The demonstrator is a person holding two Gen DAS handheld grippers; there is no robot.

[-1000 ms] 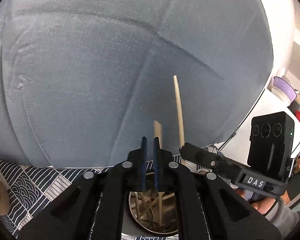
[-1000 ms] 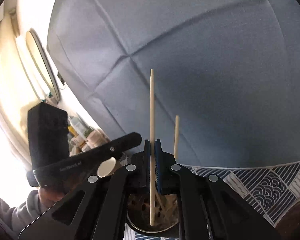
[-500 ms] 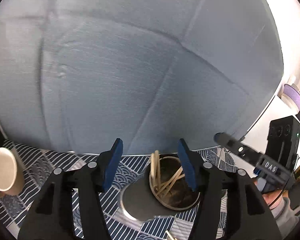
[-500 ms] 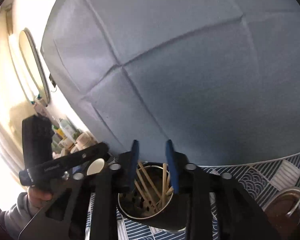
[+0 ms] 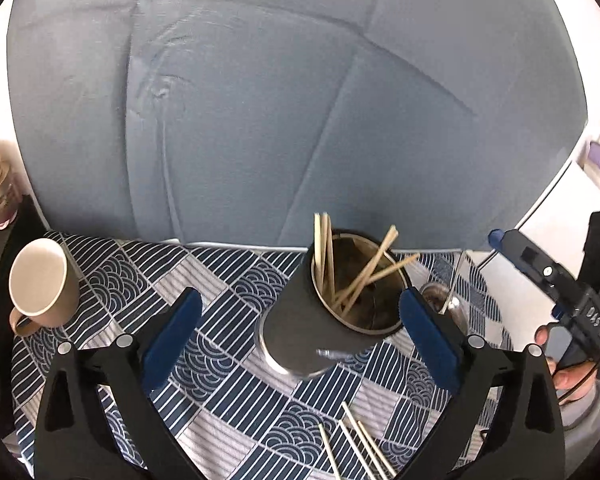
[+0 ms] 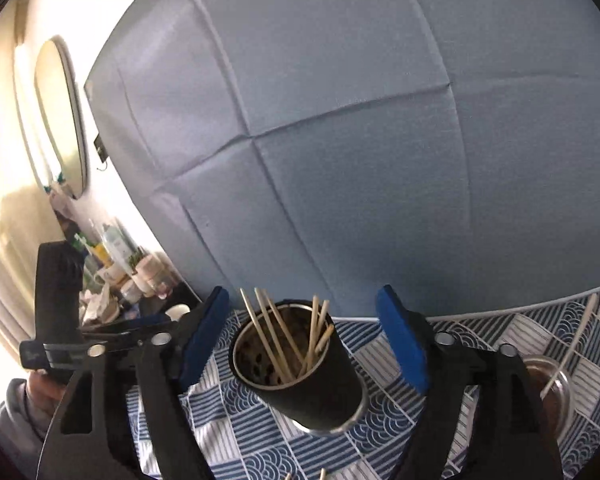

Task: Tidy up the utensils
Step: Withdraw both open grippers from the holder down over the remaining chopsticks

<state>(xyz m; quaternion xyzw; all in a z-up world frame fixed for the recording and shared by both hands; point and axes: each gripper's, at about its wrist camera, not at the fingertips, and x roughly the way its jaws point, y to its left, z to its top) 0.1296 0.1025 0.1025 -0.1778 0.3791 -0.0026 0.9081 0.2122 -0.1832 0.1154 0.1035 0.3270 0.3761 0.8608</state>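
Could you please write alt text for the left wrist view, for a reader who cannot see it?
The open left gripper hovers, empty, over a dark metal cup holding several wooden chopsticks, on a navy patterned tablecloth. More loose chopsticks lie on the cloth in front of the cup, and a tan mug stands far left. The right gripper shows at the right edge.

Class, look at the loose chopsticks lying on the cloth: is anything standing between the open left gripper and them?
Nothing visible does. The loose chopsticks lie bare on the patterned cloth, nearer the camera than the metal holder, below the open left gripper.
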